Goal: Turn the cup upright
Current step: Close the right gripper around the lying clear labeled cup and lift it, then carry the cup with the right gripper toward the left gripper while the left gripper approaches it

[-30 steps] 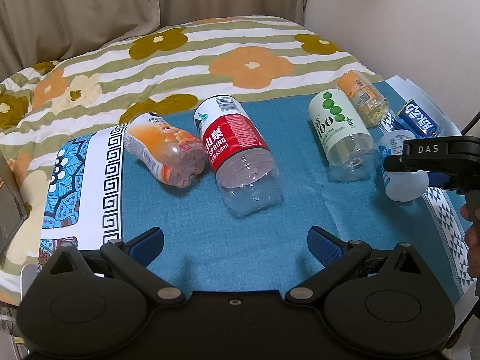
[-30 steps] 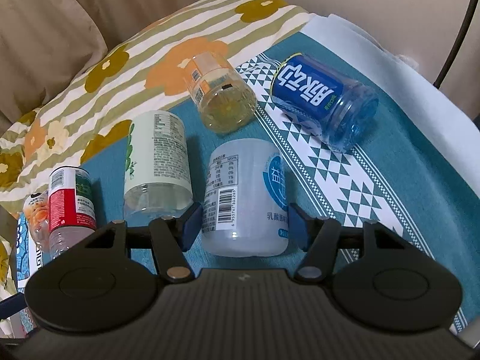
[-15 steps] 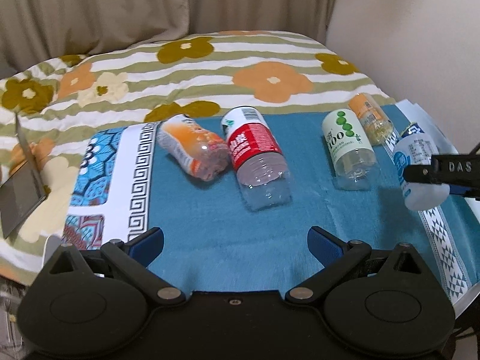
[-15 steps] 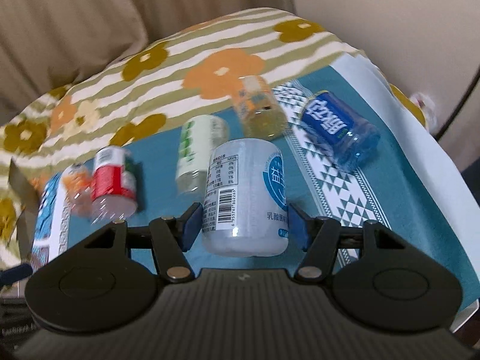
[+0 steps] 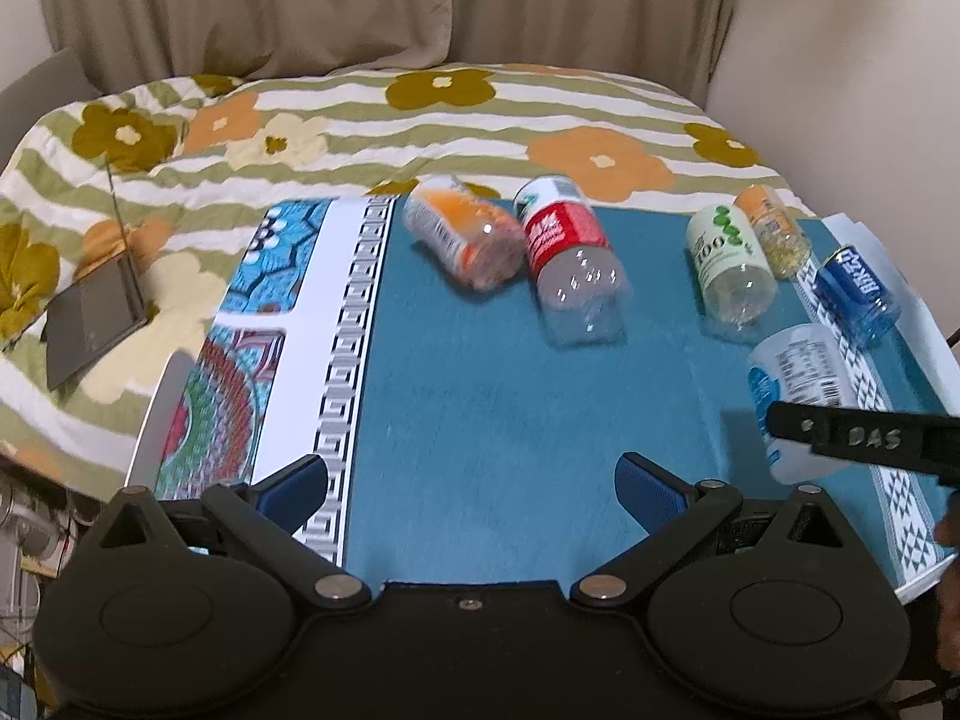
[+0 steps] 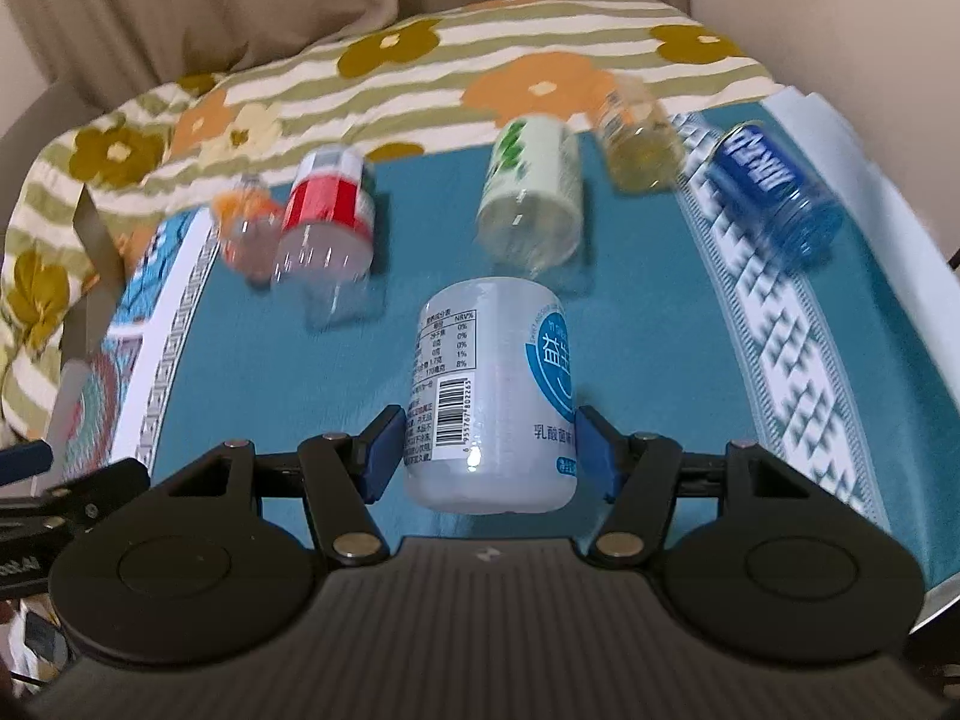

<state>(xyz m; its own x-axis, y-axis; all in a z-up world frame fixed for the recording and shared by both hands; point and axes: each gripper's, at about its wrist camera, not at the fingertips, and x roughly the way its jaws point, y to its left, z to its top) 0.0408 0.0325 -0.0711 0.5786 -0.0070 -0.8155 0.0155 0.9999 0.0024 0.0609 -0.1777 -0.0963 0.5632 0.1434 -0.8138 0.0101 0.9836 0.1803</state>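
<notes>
My right gripper [image 6: 486, 450] is shut on a white translucent cup [image 6: 492, 384] with a blue round logo and a barcode, holding it lifted above the teal cloth. The same cup shows in the left wrist view [image 5: 792, 384], at the right, behind the right gripper's black finger [image 5: 864, 438]. My left gripper [image 5: 471, 489] is open and empty, low over the near part of the teal cloth [image 5: 480, 420].
Lying on their sides on the cloth are an orange cup [image 5: 462, 231], a red-label cup [image 5: 570, 258], a green-dotted white cup [image 5: 729, 264], a yellow cup [image 5: 774, 231] and a blue cup [image 5: 858, 288]. A flowered striped blanket [image 5: 420, 120] lies behind.
My right gripper has lifted the white cup up and back from the cloth. The left gripper has drawn back and up, so the scene looks farther off.
</notes>
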